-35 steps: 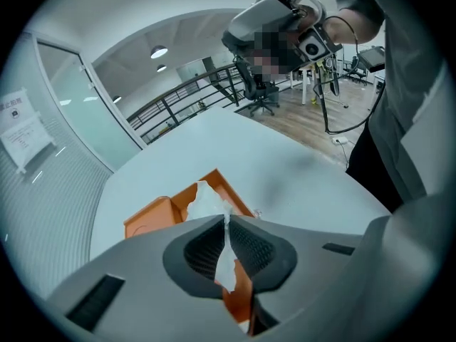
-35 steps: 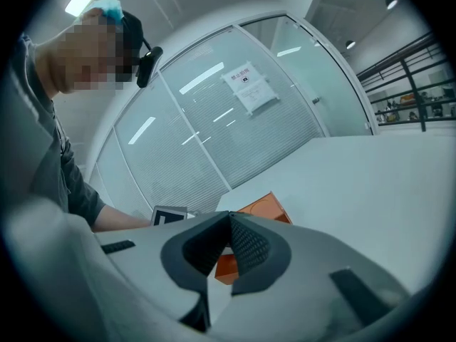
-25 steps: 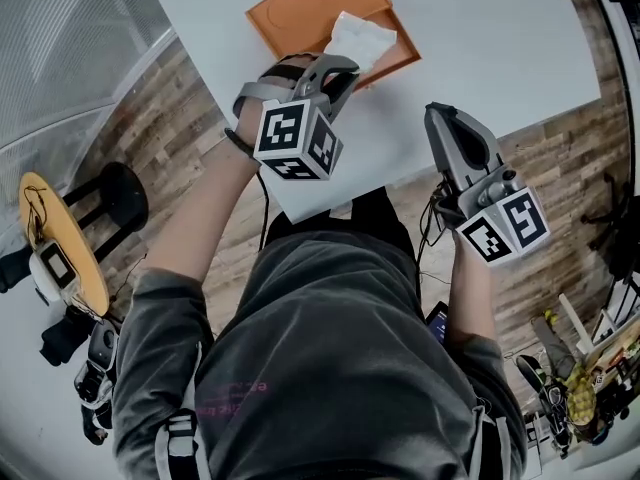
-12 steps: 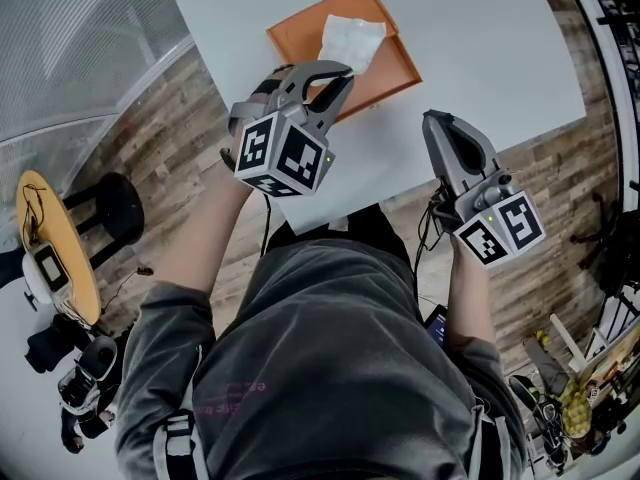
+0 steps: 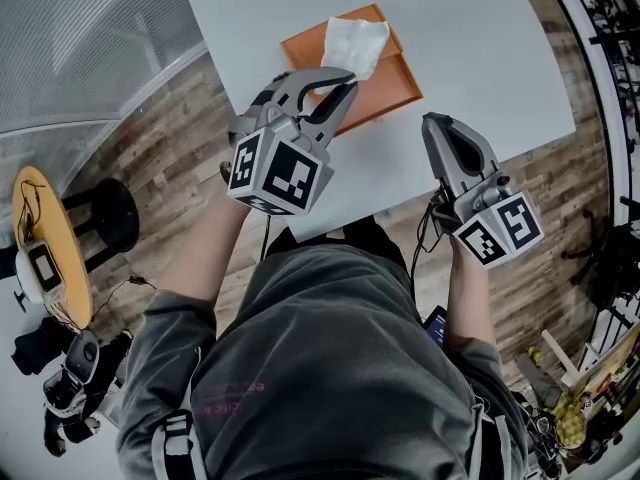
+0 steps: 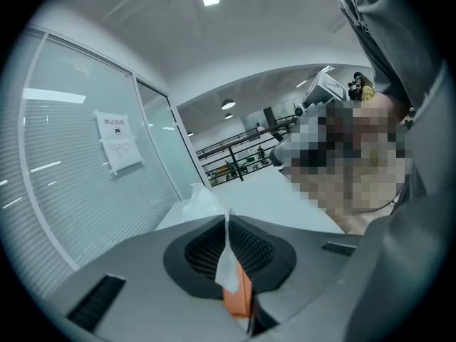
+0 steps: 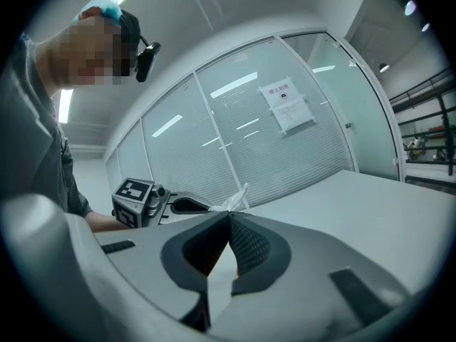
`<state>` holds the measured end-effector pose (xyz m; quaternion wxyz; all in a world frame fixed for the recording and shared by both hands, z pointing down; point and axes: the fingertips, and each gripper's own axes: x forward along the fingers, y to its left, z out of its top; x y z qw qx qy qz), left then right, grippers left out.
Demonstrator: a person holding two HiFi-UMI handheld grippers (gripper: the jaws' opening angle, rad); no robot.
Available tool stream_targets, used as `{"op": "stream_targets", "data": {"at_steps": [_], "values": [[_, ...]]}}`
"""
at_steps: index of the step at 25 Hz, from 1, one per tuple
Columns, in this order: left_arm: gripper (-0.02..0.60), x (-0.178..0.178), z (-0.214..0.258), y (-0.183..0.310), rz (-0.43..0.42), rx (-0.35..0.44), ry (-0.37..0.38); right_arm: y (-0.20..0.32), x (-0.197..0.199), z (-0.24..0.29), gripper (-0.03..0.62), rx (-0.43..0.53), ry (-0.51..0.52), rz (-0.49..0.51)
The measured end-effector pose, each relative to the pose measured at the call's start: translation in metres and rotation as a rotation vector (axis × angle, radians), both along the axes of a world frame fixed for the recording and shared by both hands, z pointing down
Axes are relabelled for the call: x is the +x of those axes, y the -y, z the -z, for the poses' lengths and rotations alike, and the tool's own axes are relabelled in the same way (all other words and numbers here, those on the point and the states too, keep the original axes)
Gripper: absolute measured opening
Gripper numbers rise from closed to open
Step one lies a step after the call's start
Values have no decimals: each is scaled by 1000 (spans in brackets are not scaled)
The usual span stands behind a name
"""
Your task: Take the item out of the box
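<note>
An orange box (image 5: 388, 86) lies on the white table (image 5: 480, 58). A crumpled white tissue (image 5: 356, 42) stands up out of it. My left gripper (image 5: 343, 78) hangs above the box's near edge, shut on a thin corner of the tissue. In the left gripper view that white strip (image 6: 226, 262) runs between the pads of my left gripper (image 6: 228, 217), with orange showing behind it. My right gripper (image 5: 432, 120) is raised off to the right of the box, shut with nothing in it. In the right gripper view, the right gripper (image 7: 229, 212) faces the left gripper (image 7: 153, 199) and the tissue (image 7: 239, 197).
The table's near edge runs just in front of the person's body. On the wooden floor to the left stand a black stool (image 5: 105, 213) and a round yellow side table (image 5: 45, 258) with a device on it. A frosted glass partition (image 5: 90, 38) is at far left.
My left gripper has risen towards the head camera and rolled, still closed with the tissue at its tips. My right gripper has lifted a little.
</note>
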<state>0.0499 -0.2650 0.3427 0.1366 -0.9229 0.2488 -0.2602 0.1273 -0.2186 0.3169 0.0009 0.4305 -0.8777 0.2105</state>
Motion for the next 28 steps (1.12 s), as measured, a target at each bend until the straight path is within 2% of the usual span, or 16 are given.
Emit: {"op": "stream_targets", "data": {"at_steps": [6,11,16,23,28], "values": [[29,-3,28,-9,15,27,-58,-1,-8,20,3,46,-14,17],[29,-30,47,-9,35,18,-144,2,-35,31,3,70,-24,25],[29,-34,65,-14,52,38,-176,-1,-36,43,3,87,-30,35],[29,-71,72,-14,82,12,-249,3,-71,47,3,102,-41,54],[28,-91,79,-19,89,15,-273,0,-91,55,3,122,-44,72]]}}
